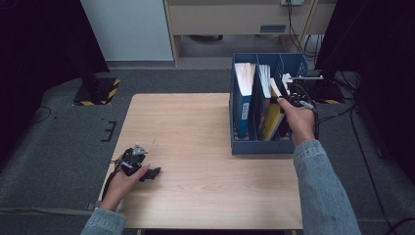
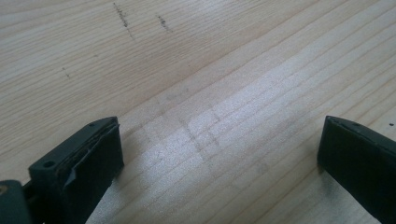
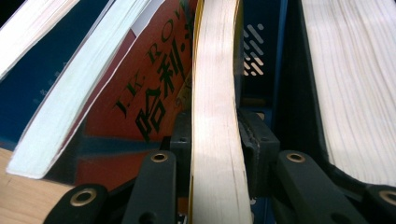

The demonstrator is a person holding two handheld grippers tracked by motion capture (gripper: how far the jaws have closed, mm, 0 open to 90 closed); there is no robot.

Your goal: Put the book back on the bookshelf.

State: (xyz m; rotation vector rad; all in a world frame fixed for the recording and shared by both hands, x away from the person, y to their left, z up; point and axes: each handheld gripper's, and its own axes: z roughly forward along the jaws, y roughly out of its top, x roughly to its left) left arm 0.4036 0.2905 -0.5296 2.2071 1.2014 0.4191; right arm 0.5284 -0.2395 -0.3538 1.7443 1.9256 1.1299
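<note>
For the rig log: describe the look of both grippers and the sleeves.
Left gripper: black body, grey three-cornered plate on top, black cable trailing; its jaws are blocky black pads. Right gripper: black with white parts, black cable; brass-ringed holes on its black arms. Sleeves: blue denim.

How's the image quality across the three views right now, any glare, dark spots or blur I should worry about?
High view: soft and low in detail, its far corners nearly black, the table evenly lit. Left gripper view: a pale sheen on the wood between the open left claw, grain sharp further out. Right gripper view: the book in the right claw is bright and close, its page edges soft; the rack behind is dim.
</note>
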